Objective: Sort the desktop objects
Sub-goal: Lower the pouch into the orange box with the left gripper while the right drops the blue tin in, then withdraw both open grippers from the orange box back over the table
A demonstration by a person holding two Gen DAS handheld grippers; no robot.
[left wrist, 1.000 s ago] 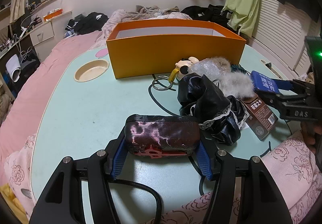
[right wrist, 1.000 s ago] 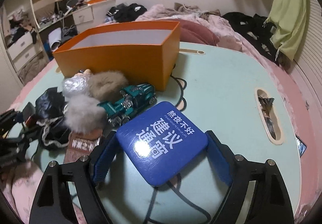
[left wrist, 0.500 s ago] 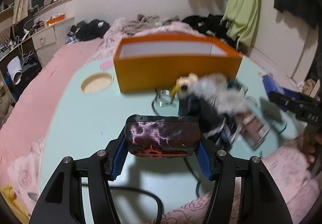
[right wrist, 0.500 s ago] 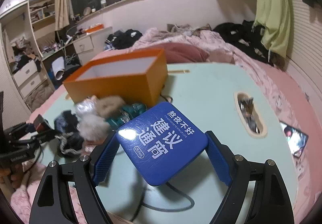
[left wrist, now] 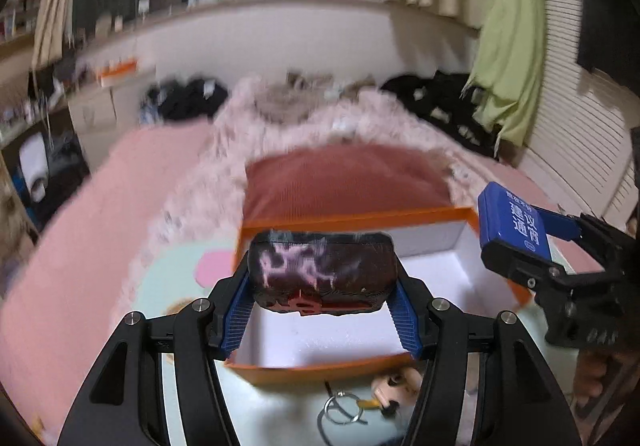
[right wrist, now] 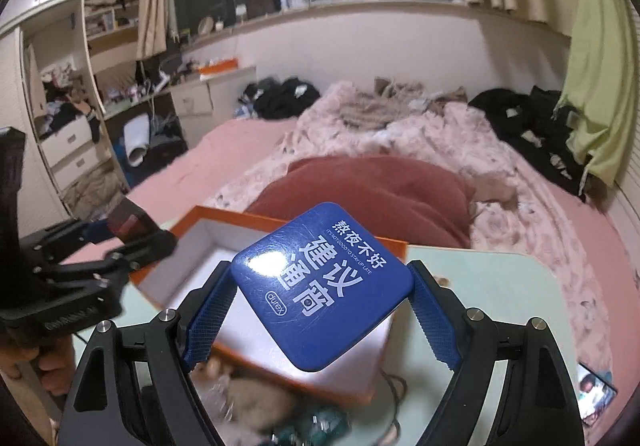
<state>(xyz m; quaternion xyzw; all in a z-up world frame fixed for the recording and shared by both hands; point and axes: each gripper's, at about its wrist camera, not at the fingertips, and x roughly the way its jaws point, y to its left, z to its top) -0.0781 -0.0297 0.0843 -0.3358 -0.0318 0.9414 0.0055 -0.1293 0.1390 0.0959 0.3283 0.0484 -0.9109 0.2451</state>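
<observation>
My left gripper (left wrist: 322, 312) is shut on a dark pouch (left wrist: 322, 272) with a pink pattern, held above the open orange box (left wrist: 420, 215), whose white inside (left wrist: 320, 338) shows below. My right gripper (right wrist: 320, 312) is shut on a blue square tin (right wrist: 320, 286) with white lettering, held over the same orange box (right wrist: 192, 217). In the left wrist view the blue tin (left wrist: 512, 219) and the right gripper hang at the box's right end. In the right wrist view the left gripper (right wrist: 120, 242) with the pouch (right wrist: 130, 219) hangs at the box's left end.
The box stands on a pale green table (right wrist: 500, 286). On the table in front of the box lie a key ring (left wrist: 340, 408), a small doll head (left wrist: 396, 386), a fur ball (right wrist: 260, 398) and a green toy car (right wrist: 320, 430). A bed with pink covers (right wrist: 420, 141) lies beyond.
Both grippers have risen and moved forward from the near part of the table to above the orange box, each still holding its object. The clutter now lies below and behind them.
</observation>
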